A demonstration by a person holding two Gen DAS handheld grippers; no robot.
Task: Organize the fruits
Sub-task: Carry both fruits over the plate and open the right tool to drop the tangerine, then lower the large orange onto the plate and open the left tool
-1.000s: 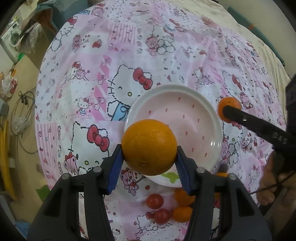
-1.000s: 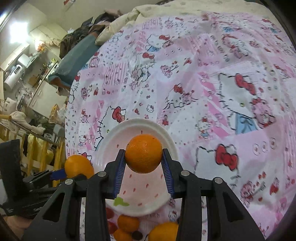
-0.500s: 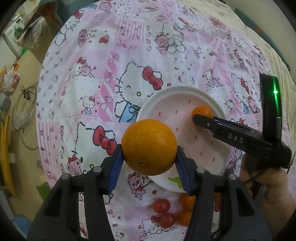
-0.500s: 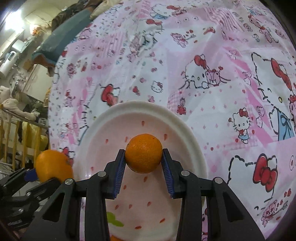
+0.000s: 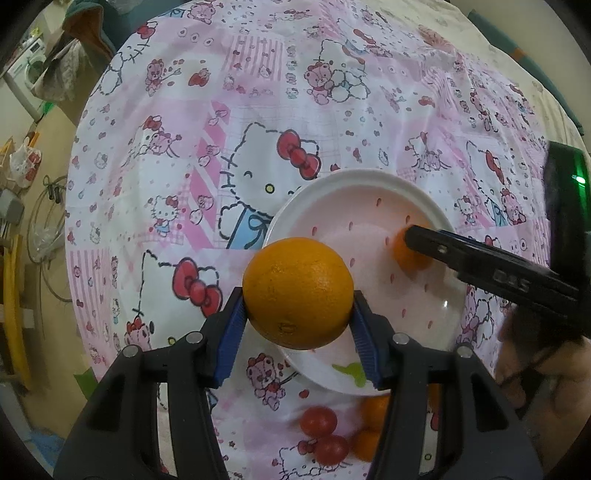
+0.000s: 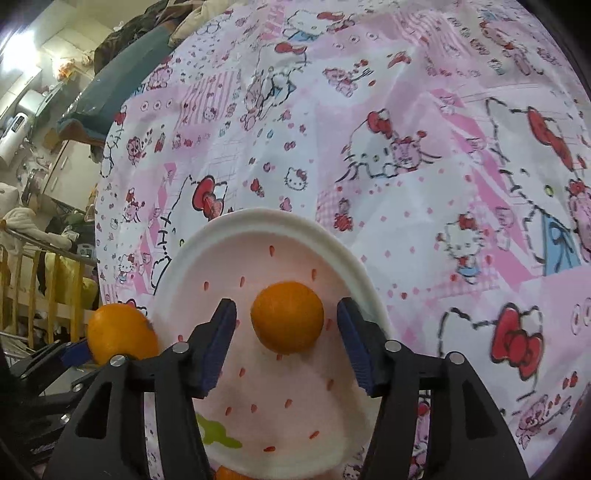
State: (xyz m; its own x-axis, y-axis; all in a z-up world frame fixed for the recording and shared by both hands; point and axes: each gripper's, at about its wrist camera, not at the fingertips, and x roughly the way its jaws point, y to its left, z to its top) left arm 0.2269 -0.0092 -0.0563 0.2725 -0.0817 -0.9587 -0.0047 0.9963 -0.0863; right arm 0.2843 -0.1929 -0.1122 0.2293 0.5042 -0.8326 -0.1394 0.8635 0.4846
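The left gripper (image 5: 298, 325) is clamped on a large round orange with dimpled, matte peel (image 5: 297, 293), its ribbed blue pads (image 5: 231, 332) pressing both sides of the fruit, which hangs above the near rim of a shallow round white plate with a pale pink centre, small red seed-shaped marks and a green leaf print (image 5: 369, 177). The right gripper (image 6: 286, 341) has just been opening: its blue pads (image 6: 218, 343) now stand clear on either side of a smaller smooth-skinned orange mandarin (image 6: 287, 316), which sits on the plate's pink middle with a gap on each side. In the left wrist view that same mandarin (image 5: 408, 254) shows half hidden behind the black finger of the right gripper, beside a hand.

Near the plate's closest edge lie two glossy red cherry tomatoes (image 5: 325, 435) touching one another, and just beside them more small orange fruits (image 5: 369, 424), partly hidden by the gripper's black plastic frame.

Everything rests on a thin, slightly wrinkled cloth printed with pink patchwork, cartoon cats and red bows (image 5: 258, 122), spread over a soft surface; whether it is a bed or a bench cannot be told. Around it the room is cluttered: a pale floor with a coiled cable (image 5: 44, 221), a white washing machine (image 5: 31, 66), heaped dark clothing (image 6: 125, 33) and a wooden railing (image 6: 40, 280).
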